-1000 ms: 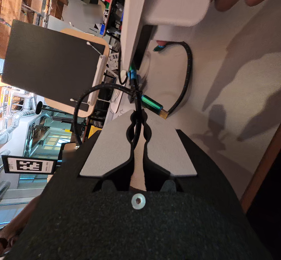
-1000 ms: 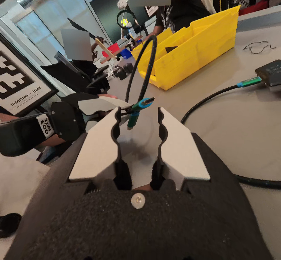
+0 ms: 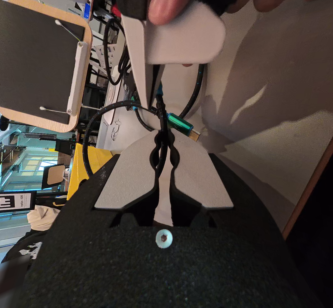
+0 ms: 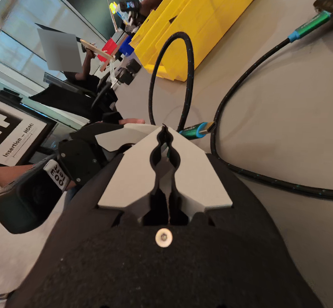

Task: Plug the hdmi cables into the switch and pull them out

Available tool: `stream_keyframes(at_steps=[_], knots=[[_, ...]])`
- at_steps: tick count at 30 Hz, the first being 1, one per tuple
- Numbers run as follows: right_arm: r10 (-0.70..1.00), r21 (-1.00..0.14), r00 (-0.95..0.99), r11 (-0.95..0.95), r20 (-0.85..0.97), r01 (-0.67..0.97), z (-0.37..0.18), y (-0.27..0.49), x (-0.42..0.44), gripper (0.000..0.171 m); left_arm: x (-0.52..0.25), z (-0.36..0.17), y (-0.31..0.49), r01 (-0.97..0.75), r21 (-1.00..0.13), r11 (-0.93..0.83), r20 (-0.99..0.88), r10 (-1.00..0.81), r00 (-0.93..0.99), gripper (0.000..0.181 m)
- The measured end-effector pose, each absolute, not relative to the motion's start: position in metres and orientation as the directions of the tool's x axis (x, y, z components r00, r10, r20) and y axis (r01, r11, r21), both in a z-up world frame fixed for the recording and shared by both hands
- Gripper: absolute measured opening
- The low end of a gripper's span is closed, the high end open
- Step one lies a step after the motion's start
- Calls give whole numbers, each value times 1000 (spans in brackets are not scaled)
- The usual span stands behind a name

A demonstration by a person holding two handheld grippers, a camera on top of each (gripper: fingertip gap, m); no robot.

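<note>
Left gripper (image 3: 163, 137) fingers pinch the black braided HDMI cable (image 3: 162, 119) at frame centre; its green plug (image 3: 182, 125) juts right, unplugged. Right gripper (image 4: 164, 132) fingers are pressed together, apparently on the same cable. A second plug (image 4: 311, 25) meets the switch (image 4: 324, 2), upper right.
</note>
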State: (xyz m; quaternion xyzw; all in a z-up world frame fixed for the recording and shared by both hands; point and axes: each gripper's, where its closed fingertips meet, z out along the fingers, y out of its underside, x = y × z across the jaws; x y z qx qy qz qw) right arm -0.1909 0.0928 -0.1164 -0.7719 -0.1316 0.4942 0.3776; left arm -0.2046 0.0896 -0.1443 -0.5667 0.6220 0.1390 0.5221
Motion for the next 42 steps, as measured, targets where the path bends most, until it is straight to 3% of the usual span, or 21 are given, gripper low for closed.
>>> stream_keyframes(at_steps=[3,6,9,10,12,18,22,31,42], knots=[[578,-709,484,-693,-657,-135,-123,91,-191,0,-206,-146,94,-850,-443,285,-784,-583,213,6],[650,-778,475,-615,-593,-128,-107,89,-191,0,-213,-147,101,-854,-449,264,-777,-588,227,6],[741,-919,612,-391,-278,56,-106,93,-183,1,-215,-150,103,-856,-445,265,-774,-595,218,6],[739,-939,656,-317,-156,134,-107,97,-180,11,-214,-151,102,-853,-445,272,-773,-597,213,6],[751,-941,659,-245,-32,233,-110,95,-182,23,-211,-152,100,-849,-438,293,-778,-597,196,6],[787,-901,605,-171,117,398,-127,93,-183,23,-205,-151,94,-850,-384,362,-824,-550,137,6],[813,-914,579,-187,62,360,-126,89,-186,0,-203,-148,90,-853,-325,408,-862,-499,90,6],[816,-921,575,-267,-59,285,-123,89,-185,0,-203,-145,86,-846,-255,468,-898,-438,29,6],[772,-901,627,-195,102,387,-127,98,-188,0,-193,-148,64,-778,-51,626,-949,-272,-157,6]])
